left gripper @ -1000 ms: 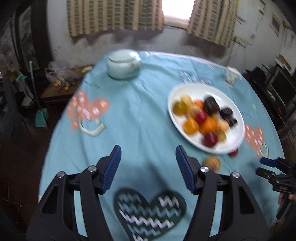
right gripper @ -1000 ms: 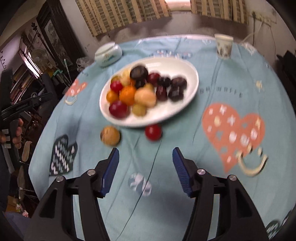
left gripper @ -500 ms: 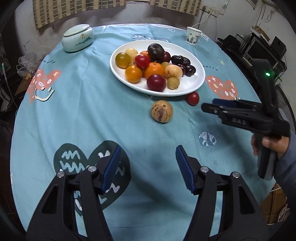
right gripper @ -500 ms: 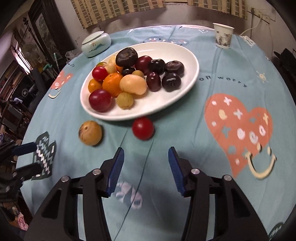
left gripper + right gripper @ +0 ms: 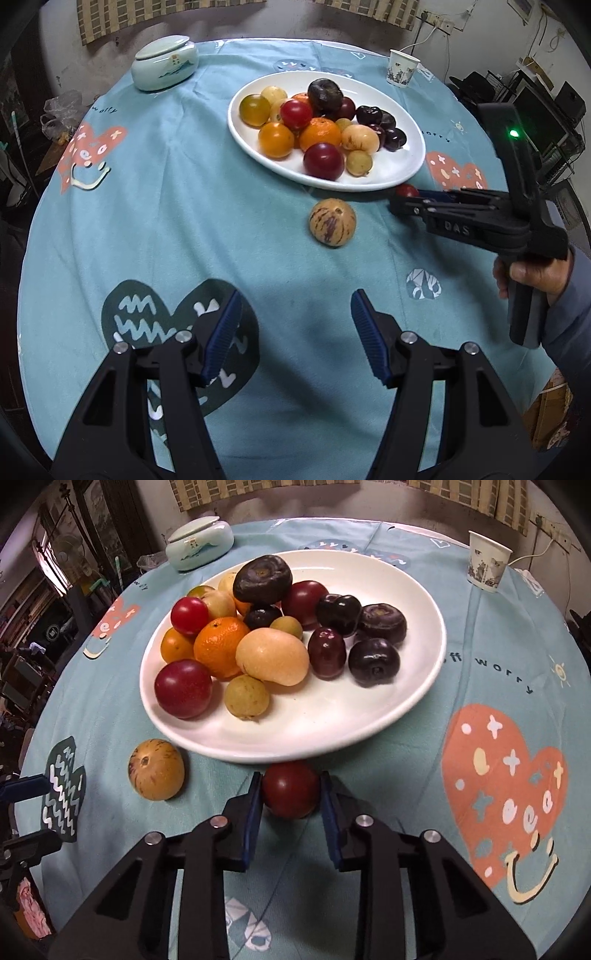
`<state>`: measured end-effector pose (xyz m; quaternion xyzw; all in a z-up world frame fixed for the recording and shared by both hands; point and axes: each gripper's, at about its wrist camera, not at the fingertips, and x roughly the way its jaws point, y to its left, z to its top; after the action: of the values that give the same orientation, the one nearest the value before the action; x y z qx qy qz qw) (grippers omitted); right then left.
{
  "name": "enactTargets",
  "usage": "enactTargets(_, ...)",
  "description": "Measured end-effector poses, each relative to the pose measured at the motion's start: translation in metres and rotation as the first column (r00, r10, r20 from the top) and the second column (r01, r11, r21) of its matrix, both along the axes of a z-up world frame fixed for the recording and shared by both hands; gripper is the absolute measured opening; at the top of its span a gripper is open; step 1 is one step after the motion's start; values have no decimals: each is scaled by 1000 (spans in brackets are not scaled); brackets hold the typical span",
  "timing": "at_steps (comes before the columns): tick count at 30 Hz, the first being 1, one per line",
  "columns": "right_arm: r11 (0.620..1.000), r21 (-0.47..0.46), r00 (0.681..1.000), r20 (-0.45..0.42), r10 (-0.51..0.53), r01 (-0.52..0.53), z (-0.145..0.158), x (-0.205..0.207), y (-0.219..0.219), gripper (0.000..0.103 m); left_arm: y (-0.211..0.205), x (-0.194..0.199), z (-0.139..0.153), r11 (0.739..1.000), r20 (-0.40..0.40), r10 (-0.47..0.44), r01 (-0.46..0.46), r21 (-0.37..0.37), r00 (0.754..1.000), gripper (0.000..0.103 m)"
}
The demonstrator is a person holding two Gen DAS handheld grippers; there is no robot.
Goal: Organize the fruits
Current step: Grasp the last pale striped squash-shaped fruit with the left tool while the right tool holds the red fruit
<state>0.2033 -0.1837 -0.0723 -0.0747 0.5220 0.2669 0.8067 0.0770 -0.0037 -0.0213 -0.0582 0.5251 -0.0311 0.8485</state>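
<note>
A white oval plate [image 5: 424, 672] holds several fruits: oranges, red plums, dark plums and yellow ones; it also shows in the left wrist view [image 5: 410, 173]. A small red fruit [image 5: 291, 789] lies on the cloth just in front of the plate, between the pads of my right gripper [image 5: 291, 794], which has closed in on both its sides. A striped tan fruit [image 5: 156, 770] lies to its left on the cloth and shows in the left wrist view [image 5: 332, 224]. My left gripper [image 5: 295, 332] is open and empty, well short of the striped fruit.
A round table with a teal cloth [image 5: 184, 221]. A lidded pale-green jar [image 5: 164, 62] stands at the far left, a paper cup [image 5: 402, 68] at the far right. The right gripper and hand [image 5: 480, 221] reach in from the right.
My right gripper has moved forward and narrowed around the red fruit. My left gripper has drawn slightly closer to the striped fruit and stays open.
</note>
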Motion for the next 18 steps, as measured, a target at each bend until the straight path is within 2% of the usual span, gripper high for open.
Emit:
enactTargets(8, 995, 97, 999, -34, -32, 35, 13, -44, -37, 30, -26, 34, -3, 999, 35, -39, 38, 19, 999, 63)
enactTargets(18, 993, 110, 997, -69, -46, 53, 14, -65, -51, 30, -41, 72, -26, 998, 15, -19, 18, 61, 1000, 63)
